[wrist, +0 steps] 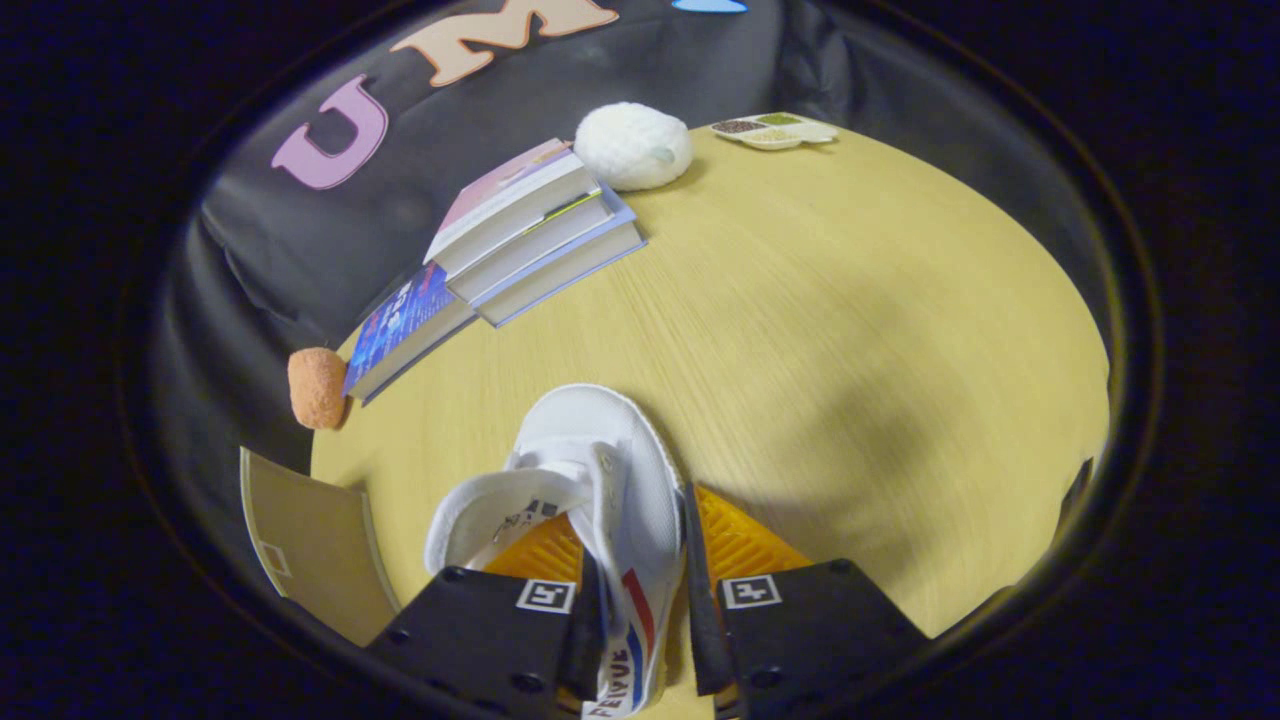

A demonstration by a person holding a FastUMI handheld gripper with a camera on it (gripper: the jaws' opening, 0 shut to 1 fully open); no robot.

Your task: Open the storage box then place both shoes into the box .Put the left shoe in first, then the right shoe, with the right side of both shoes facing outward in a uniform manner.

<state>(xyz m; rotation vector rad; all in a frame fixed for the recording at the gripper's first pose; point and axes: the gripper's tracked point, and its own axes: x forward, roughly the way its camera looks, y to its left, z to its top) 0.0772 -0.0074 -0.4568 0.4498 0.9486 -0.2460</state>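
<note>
A white canvas shoe [600, 480] with red and blue side stripes hangs between my fingers, toe pointing away over the wooden table [850, 330]. My gripper [635, 580] is shut on the shoe's side wall near the collar, one finger inside the opening and the other outside. A flat beige panel [310, 545], possibly part of the storage box, lies just left of the fingers at the table's near edge; I cannot tell whether it is a lid or a flap.
A stack of books [530, 235] lies beyond the shoe to the left, with another book [405, 325] in front of it. A white fluffy ball [632, 146] sits behind the stack, a divided snack dish [775, 130] at the far edge, an orange sponge-like lump [317, 388] at the table's left edge.
</note>
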